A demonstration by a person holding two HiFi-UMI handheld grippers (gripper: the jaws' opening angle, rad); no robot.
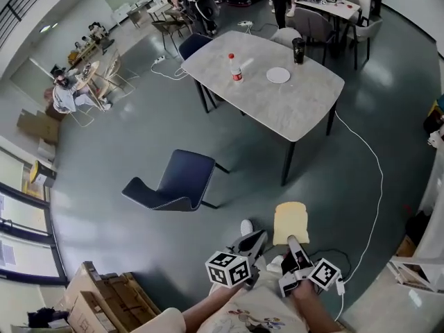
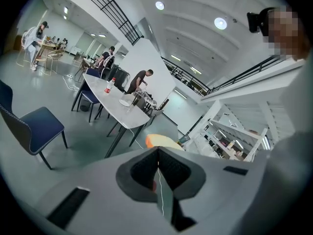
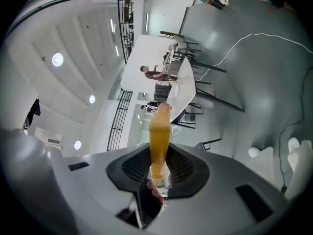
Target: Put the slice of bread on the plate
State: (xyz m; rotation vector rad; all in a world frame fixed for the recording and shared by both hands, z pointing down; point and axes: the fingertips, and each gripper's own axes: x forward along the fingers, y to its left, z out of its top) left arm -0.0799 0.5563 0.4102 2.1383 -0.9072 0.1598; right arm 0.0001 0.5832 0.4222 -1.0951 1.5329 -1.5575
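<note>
A pale slice of bread (image 1: 290,223) is held flat out ahead of me, low in the head view, with my right gripper (image 1: 293,244) shut on its near edge. In the right gripper view the slice (image 3: 159,136) shows edge-on, its crust running up from between the jaws. My left gripper (image 1: 252,243) is beside it on the left, jaws closed together with nothing between them; the bread (image 2: 164,141) peeks over it in the left gripper view. The white plate (image 1: 278,75) lies on the grey table (image 1: 305,109) far ahead, also seen small in the left gripper view (image 2: 125,102).
On the table stand a red-capped bottle (image 1: 236,67) and a dark cup (image 1: 298,50). A blue chair (image 1: 173,183) stands on the floor between me and the table. A white cable (image 1: 374,179) runs across the floor on the right. Cardboard boxes (image 1: 104,298) sit at lower left. People are at far tables.
</note>
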